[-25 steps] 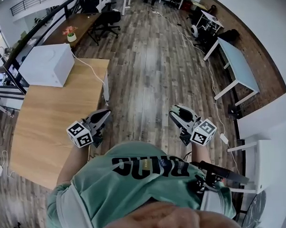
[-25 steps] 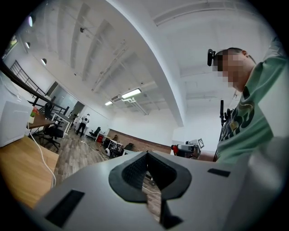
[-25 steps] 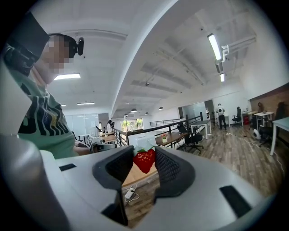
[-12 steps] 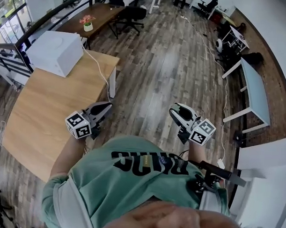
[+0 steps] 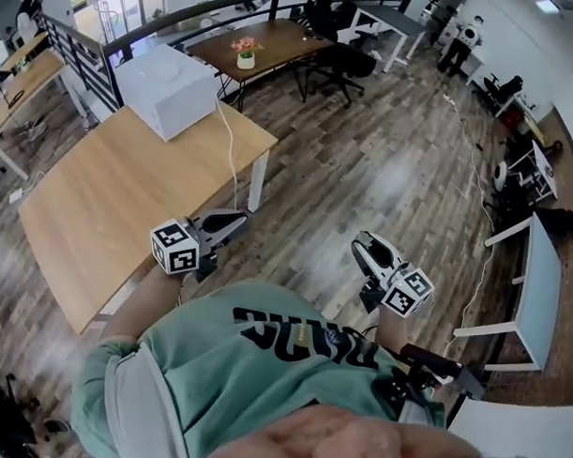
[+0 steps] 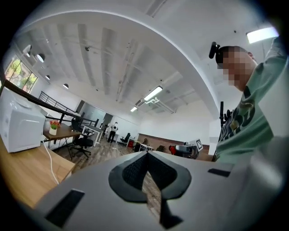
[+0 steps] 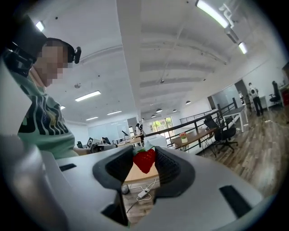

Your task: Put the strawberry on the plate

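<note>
The strawberry (image 7: 144, 161) was pinched between the jaws of the right gripper (image 5: 365, 246), while the left gripper (image 5: 237, 218) was pressed shut on nothing. A light, steady squeeze was judged best, so the fruit is neither crushed nor dropped on the way. The berry was shown only in the right gripper view and was hidden in the head view, where the wooden table (image 5: 107, 201) and, further off, the white box (image 5: 164, 77) were seen, but no plate was found.
</note>
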The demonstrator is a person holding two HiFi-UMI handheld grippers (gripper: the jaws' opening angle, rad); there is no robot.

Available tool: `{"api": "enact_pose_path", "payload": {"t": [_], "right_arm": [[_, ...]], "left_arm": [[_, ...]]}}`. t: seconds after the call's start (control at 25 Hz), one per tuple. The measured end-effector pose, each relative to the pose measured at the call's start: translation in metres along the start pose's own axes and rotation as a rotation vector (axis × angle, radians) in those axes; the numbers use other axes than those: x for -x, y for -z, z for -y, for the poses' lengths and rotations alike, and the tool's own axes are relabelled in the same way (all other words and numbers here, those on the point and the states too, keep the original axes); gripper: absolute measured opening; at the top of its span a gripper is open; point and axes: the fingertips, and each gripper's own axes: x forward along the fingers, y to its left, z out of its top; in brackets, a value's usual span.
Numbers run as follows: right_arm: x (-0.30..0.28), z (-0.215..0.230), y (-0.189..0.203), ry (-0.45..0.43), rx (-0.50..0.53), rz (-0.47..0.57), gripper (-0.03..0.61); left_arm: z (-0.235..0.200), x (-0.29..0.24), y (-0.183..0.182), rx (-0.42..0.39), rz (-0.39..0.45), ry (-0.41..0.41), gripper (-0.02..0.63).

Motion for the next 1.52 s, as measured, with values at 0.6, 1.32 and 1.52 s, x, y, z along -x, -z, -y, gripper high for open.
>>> {"api": "enact_pose_path", "payload": {"t": [0.6, 1.32, 1.52], "right_arm": [[-0.148, 0.022, -0.023, -0.108, 0.039, -0.078, 0.152], [-0.441, -0.034, -0.057, -0.246, 0.193, -0.246, 0.152], [-0.516, -0.05, -0.055, -0.402, 0.228, -0.286, 0.152]], "left_arm": [[-0.114, 0.037, -0.035, 0.051, 0.071, -0.085, 0.005], [-0.333, 0.176, -0.098, 0.065, 0.229, -0.172, 0.005], [-0.358, 0.218, -0.093, 0.074, 0.283, -0.299, 0.005]]}}
